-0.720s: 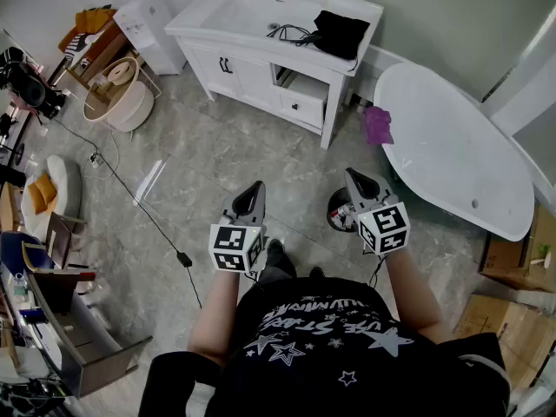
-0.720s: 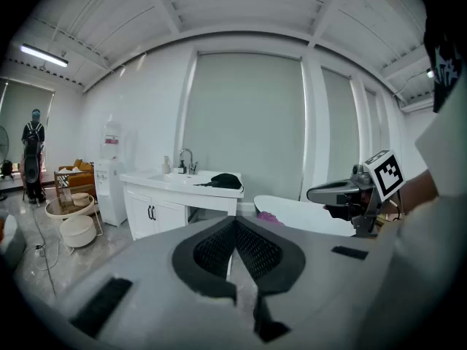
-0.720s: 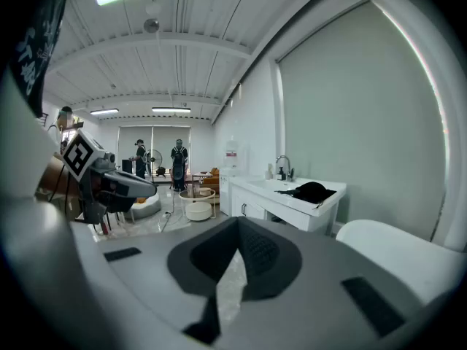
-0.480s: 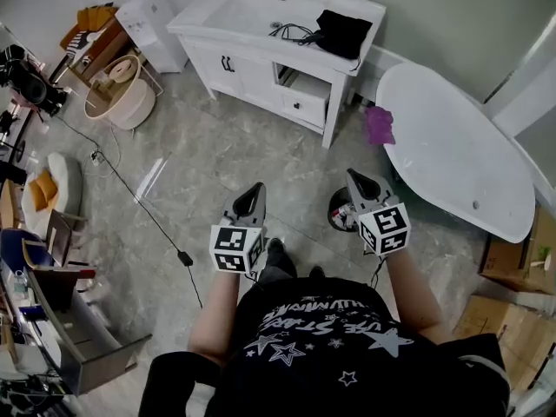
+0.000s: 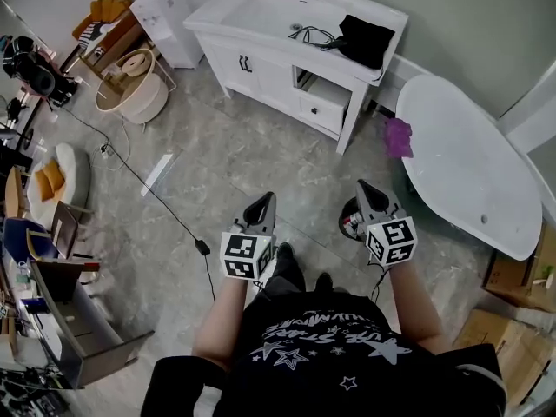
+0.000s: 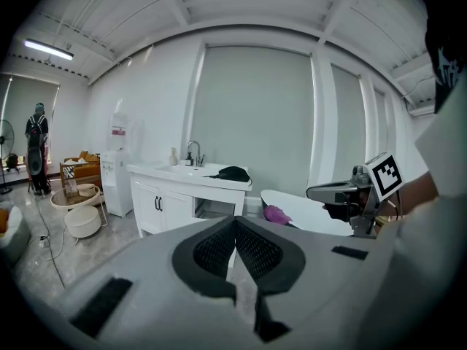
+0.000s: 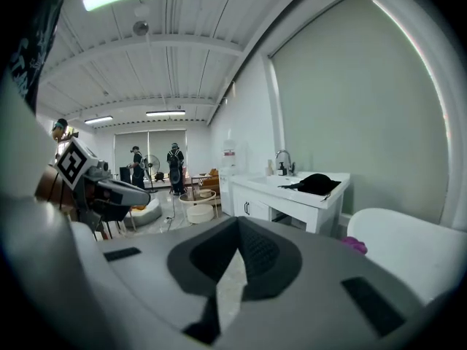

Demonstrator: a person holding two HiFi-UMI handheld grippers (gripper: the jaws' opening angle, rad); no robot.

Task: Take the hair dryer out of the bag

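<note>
Approach only: black bag (image 5: pixel 367 40) on desk (image 5: pixel 261 20) slightly nearer, untouched; left gripper (image 5: pixel 266 201) and right gripper (image 5: pixel 365 188) jaws closed, empty.

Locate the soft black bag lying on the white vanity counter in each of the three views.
Head view: the black bag sits top, right of centre, on the right end of the white vanity.
Left gripper view: the bag sits dead centre, on the counter.
Right gripper view: the bag sits right of centre.
Shared landmark: the purple cloth beside the white bathtub.
</note>
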